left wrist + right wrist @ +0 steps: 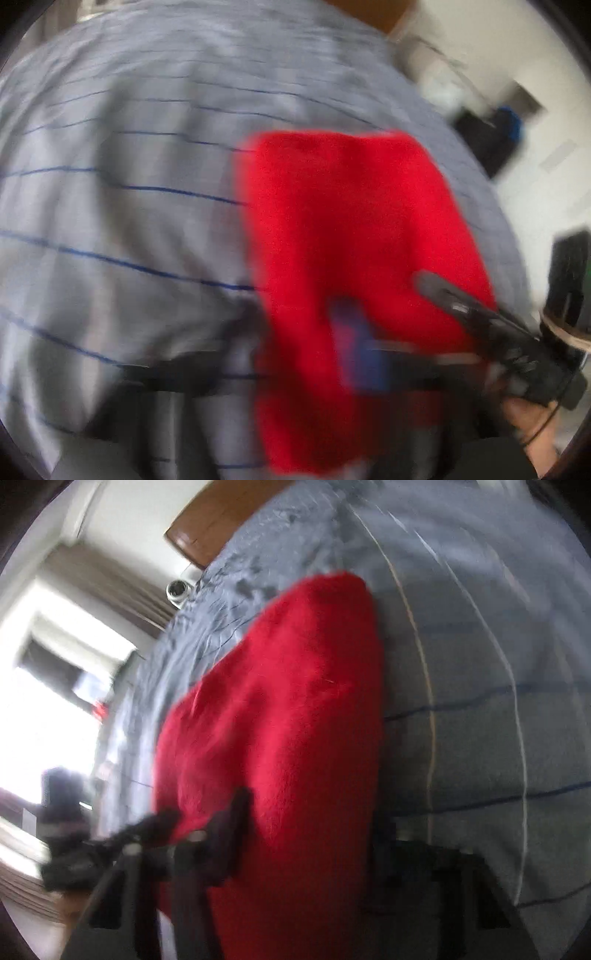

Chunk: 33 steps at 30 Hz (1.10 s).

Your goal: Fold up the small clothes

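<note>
A red fleece garment (343,236) lies on a grey bedsheet with thin blue lines (122,192). Both views are blurred by motion. In the left wrist view the cloth covers the space between my left gripper's fingers, and my right gripper (480,314) reaches in from the lower right onto its near edge. In the right wrist view the red garment (295,720) fills the middle and drapes over my right gripper's fingers (236,812). My left gripper (110,849) shows at the lower left by the cloth's edge. Whether any jaws are closed is hidden by cloth and blur.
The bed's wooden headboard (221,513) is at the top. A bright window with curtains (55,657) is at the left. A white floor with dark objects (491,136) lies past the bed's right edge.
</note>
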Available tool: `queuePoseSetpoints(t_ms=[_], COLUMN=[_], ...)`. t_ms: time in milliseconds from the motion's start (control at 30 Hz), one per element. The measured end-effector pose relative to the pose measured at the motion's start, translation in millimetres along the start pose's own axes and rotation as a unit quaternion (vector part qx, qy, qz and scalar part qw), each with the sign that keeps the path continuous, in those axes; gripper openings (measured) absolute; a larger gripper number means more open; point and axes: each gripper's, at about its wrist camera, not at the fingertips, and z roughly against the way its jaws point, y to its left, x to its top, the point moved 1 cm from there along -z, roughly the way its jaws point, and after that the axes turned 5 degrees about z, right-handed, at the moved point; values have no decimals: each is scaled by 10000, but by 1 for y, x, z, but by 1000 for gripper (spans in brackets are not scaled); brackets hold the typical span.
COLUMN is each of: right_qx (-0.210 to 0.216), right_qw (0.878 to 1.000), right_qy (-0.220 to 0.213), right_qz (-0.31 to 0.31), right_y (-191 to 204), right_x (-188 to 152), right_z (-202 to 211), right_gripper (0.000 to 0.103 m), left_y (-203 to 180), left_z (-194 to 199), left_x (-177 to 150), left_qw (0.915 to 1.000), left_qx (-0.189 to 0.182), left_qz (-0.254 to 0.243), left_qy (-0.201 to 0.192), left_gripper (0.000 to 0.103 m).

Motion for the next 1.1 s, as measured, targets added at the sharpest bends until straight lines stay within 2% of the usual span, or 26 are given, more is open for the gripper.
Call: queuePoseSetpoints(t_ms=[67, 167, 400, 533, 600, 667, 700, 733, 767, 800, 833, 867, 933, 1000, 1100], right_qx=[-634, -869, -471, -272, -193, -30, 36, 59, -29, -165, -281, -452, -641, -823, -863], right_qw=[9938, 9836, 9698, 9577, 9551, 9575, 9612, 9674, 9780, 9840, 9867, 9881, 9872, 9861, 9858], right_qy=[-239, -631, -1622, -2142, -2258, -2210, -2085, -1848, -1363, -1013, -818, -665, -626, -617, -729], right_qz=[883, 1447, 1759, 1900, 1907, 1855, 1808, 1731, 1581, 1454, 1373, 1309, 1317, 1302, 1246], right_y=[38, 69, 122, 156, 166, 170, 169, 165, 156, 146, 138, 124, 110, 97, 89], right_x=[-5, -7, 10, 25, 30, 35, 36, 36, 33, 25, 16, -2, -29, -58, -87], right_z=[11, 28, 80, 107, 110, 103, 96, 84, 61, 46, 39, 32, 34, 44, 67], right_gripper=[34, 32, 32, 32, 32, 33, 35, 44, 60, 70, 86, 87, 87, 88, 92], left_y=[-11, -12, -5, -3, 4, 14, 23, 29, 38, 42, 48, 51, 53, 47, 30], left_z=[11, 36, 134, 167, 172, 160, 146, 136, 124, 118, 112, 110, 110, 119, 130], left_x=[-7, -11, 5, 20, 21, 20, 14, 8, -6, -14, -32, -45, -78, -96, -115], left_qw=[9989, 9975, 9855, 9765, 9734, 9734, 9741, 9737, 9710, 9682, 9638, 9605, 9541, 9515, 9475], left_qx=[304, 297, 282, 400, 510, 734, 969, 1186, 1504, 1673, 1889, 2032, 2224, 2223, 2212], left_qz=[-262, -312, -497, -635, -656, -635, -676, -710, -769, -830, -941, -1002, -1072, -1083, -1133], left_qy=[-256, -561, -1599, -2022, -2135, -2073, -1928, -1809, -1691, -1663, -1631, -1617, -1695, -1828, -2014], left_gripper=[18, 17, 17, 17, 18, 29, 48, 70, 75, 75, 76, 77, 90, 98, 100])
